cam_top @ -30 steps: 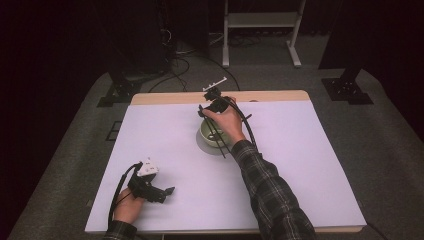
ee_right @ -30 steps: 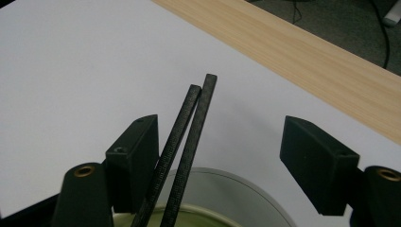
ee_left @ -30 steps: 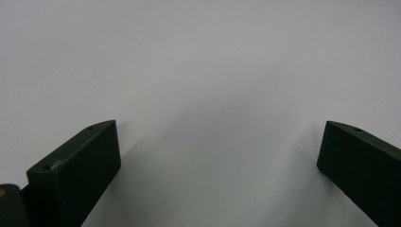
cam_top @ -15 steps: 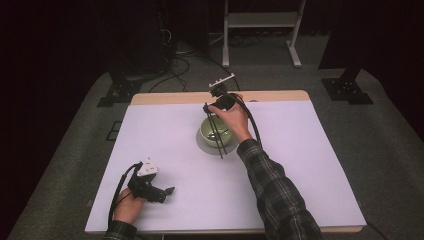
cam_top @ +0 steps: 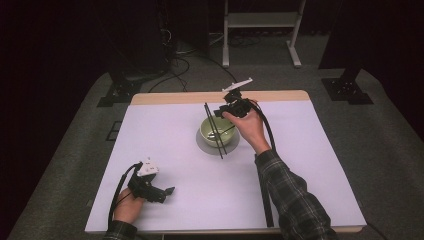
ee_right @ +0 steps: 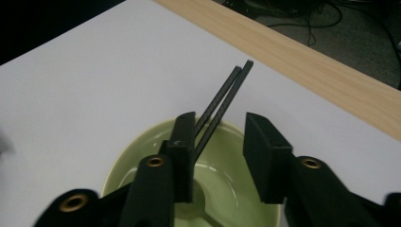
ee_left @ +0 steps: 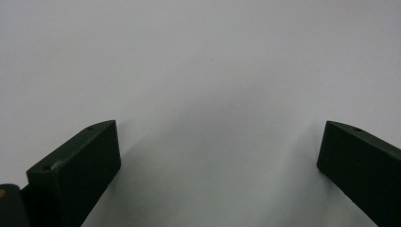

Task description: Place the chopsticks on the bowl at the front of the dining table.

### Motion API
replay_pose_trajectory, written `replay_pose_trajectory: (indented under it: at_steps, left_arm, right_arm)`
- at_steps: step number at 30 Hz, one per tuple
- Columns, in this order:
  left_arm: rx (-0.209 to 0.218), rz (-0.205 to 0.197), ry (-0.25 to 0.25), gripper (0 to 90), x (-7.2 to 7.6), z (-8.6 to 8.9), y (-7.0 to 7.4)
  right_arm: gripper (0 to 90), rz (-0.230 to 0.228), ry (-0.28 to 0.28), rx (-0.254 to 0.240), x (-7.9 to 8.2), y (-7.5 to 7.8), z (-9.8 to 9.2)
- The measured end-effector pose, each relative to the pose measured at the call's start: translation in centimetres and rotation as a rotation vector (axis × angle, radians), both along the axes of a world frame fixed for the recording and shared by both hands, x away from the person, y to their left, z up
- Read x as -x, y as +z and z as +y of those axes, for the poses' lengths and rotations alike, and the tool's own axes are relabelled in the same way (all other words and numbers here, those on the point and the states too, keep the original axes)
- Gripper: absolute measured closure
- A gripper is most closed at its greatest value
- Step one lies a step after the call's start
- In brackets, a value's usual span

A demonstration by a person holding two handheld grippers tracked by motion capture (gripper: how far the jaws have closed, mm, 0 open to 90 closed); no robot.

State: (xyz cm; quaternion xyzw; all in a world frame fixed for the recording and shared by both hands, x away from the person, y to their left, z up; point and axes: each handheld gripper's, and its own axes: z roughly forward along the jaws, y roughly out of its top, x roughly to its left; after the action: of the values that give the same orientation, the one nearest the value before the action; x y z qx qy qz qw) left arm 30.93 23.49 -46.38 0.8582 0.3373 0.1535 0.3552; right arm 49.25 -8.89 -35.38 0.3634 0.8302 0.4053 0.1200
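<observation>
A pale green bowl [cam_top: 218, 131] [ee_right: 142, 165] stands on a grey saucer [cam_top: 202, 145] at the middle of the white table. A pair of black chopsticks [cam_top: 214, 131] [ee_right: 227, 92] slants across the bowl, with the far ends past its rim. My right gripper [cam_top: 220, 113] [ee_right: 220, 118] hovers over the bowl's far edge. Its jaws have just been closing, and a gap remains. The chopsticks run along the left jaw's inner face, and the right jaw stands off them. My left gripper [cam_top: 167, 191] [ee_left: 222, 127] rests open near the front left, with bare table between its jaws.
A wooden strip [cam_top: 175, 97] [ee_right: 331, 71] borders the white table top [cam_top: 310, 165] at the far side. Cables and stand feet lie on the dark floor beyond. The right gripper's cable [cam_top: 267, 190] trails along the plaid sleeve.
The right hand has lifted and drawn away from above the bowl toward the far right, uncovering the chopsticks across the bowl. The left hand has stayed put.
</observation>
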Motion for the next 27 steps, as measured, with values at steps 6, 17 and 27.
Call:
replay_pose_trajectory:
  at_steps: [6,17,27]
  left_arm:
    - [-0.001,0.0,-0.001,0.0,0.0,0.0,0.0]
    - [0.001,-0.002,0.001,0.0,0.0,0.0,0.0]
    - [0.002,-0.002,0.001,0.0,0.0,0.0,0.0]
  right_arm:
    - [82.1,0.016,0.036,0.005,1.2,-0.7,-1.3]
    - [78.6,0.044,0.07,0.017,2.1,-2.7,-1.8]
    - [78.6,0.066,0.09,0.035,2.3,-4.0,-1.1]
